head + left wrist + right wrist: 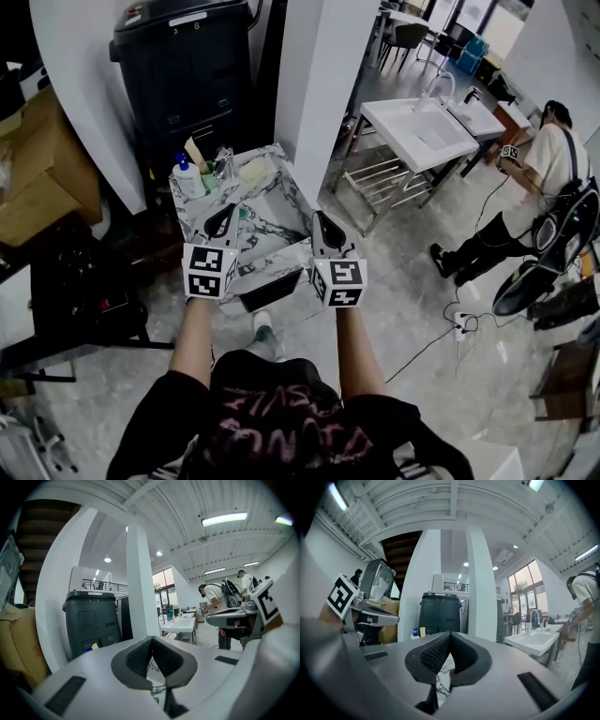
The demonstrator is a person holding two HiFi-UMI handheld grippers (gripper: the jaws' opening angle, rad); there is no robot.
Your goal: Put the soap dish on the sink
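Observation:
A marble-patterned sink [281, 202] stands just ahead of me against a white pillar. On its back rim sit a blue-pump soap bottle [187, 175] and a pale yellowish item [253, 170] that may be the soap dish. My left gripper [221, 221] hovers over the sink's left front, my right gripper [322, 231] over its right front. Both are shut, pads meeting at the tips, with nothing held. In the left gripper view the gripper [151, 641] points at the bin; in the right gripper view the gripper [450, 637] points likewise.
A black bin [187, 66] stands behind the marble sink, beside the white pillar [323, 75]. Cardboard boxes [42, 178] are stacked at the left. A white basin on a metal frame [422, 131] stands at the right, with a person [553, 164] beyond it. Cables lie on the floor [459, 323].

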